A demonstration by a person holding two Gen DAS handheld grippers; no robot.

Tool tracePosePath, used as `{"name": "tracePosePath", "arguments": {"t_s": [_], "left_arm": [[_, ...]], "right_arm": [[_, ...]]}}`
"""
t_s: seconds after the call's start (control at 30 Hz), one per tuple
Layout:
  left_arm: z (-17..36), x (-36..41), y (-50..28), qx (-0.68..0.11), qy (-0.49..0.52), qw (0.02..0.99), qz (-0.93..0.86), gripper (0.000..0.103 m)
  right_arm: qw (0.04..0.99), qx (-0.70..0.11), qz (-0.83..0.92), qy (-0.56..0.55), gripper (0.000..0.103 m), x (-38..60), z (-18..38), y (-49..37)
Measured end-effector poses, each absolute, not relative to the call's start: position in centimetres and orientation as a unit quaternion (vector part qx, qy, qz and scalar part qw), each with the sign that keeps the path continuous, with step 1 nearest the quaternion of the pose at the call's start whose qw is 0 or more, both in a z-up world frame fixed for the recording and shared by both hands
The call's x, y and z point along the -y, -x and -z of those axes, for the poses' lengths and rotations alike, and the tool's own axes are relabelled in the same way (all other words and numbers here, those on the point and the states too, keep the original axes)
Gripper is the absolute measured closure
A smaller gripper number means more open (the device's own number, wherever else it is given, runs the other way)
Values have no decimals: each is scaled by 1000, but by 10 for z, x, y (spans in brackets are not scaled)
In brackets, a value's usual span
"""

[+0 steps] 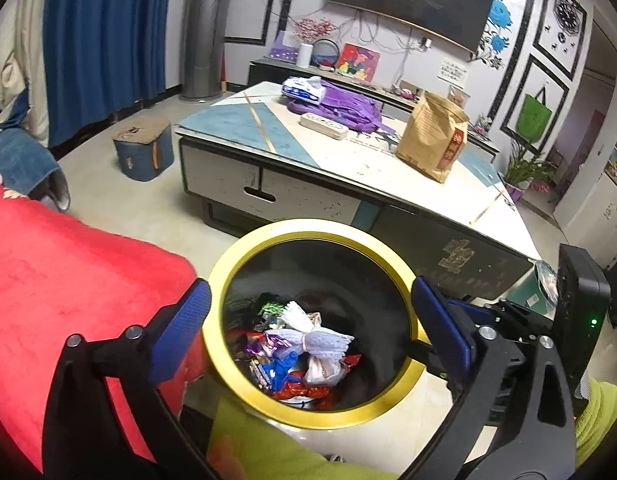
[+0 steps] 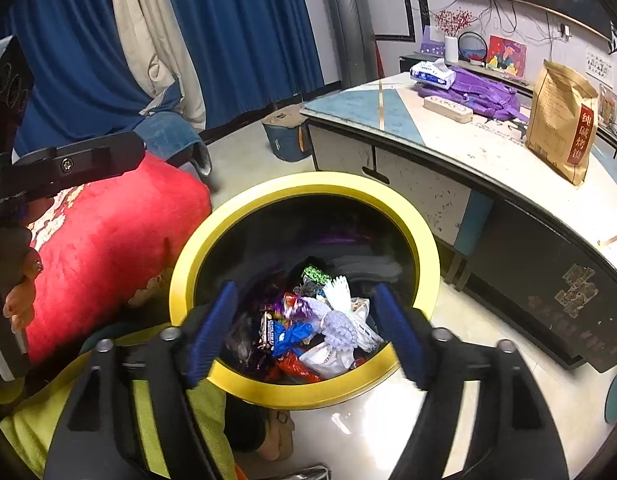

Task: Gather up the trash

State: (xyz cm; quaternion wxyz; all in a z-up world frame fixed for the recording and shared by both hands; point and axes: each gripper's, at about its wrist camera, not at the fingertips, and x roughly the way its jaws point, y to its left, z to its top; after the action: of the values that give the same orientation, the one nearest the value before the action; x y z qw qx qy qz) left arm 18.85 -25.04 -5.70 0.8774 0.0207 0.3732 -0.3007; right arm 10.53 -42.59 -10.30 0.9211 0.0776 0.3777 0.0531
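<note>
— Trash (image 1: 296, 348) lay heaped at the bottom of the bin (image 1: 228, 280), didn't it? Where were our grippers?

— Both hung over its mouth. We had the left gripper (image 1: 310, 328) spread wide, nothing between its blue pads (image 1: 180, 328); one pad stood outside the gold rim on the left, the other over the rim's right side.

— And the right?

— We held the right gripper (image 2: 308, 332) open too, empty, its pads (image 2: 212, 332) just inside the near edge of the rim, with the wrappers and a white mesh bundle (image 2: 340, 320) showing between them, well below.

— Any room around the bin?

— Tight on two sides. We saw a red blanket (image 1: 68, 280) touching or nearly touching the rim on the left; we could not tell which. The coffee table (image 1: 348, 160) ran close along the far right, its dark corner panel near the rim. Bare pale floor (image 1: 120, 200) opened beyond, between blanket and table, towards the blue curtain (image 1: 100, 40).

— What sat on the table?

— A brown paper bag (image 1: 428, 140) upright near the front edge, a purple backpack (image 1: 340, 108) further back with a tissue pack (image 1: 304, 88) against it, and a flat beige case (image 1: 324, 126) just beside the backpack. We also saw a small blue stool (image 1: 144, 152) on the floor off the table's left end.
</note>
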Motion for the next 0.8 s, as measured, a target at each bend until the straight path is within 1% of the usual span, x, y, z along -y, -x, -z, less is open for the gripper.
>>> {"name": "tracePosePath", "arguments": {"t_s": [0.03,0.07,0.2,0.6,0.8], "left_arm": [[56,247,-188,-372,-19,880,296,11],[54,242,-187,-370,-17,883,288,11],[49,221,-181,-360,-4,896,260,11],[32,138,-152,-317,8,935,161,11],[28,93,-137,-300,37,946,115,11]], "right_arm": [[922,-376,-53,-77,25,426,101,-104],[924,-372,-50,-76,18,425,99,-103],[931,-355,-51,-71,7,418,88,-98],[949,-304,-76,-27,6,350,42,-98],[961,-263,-80,-20,6,311,26,-98]]}}
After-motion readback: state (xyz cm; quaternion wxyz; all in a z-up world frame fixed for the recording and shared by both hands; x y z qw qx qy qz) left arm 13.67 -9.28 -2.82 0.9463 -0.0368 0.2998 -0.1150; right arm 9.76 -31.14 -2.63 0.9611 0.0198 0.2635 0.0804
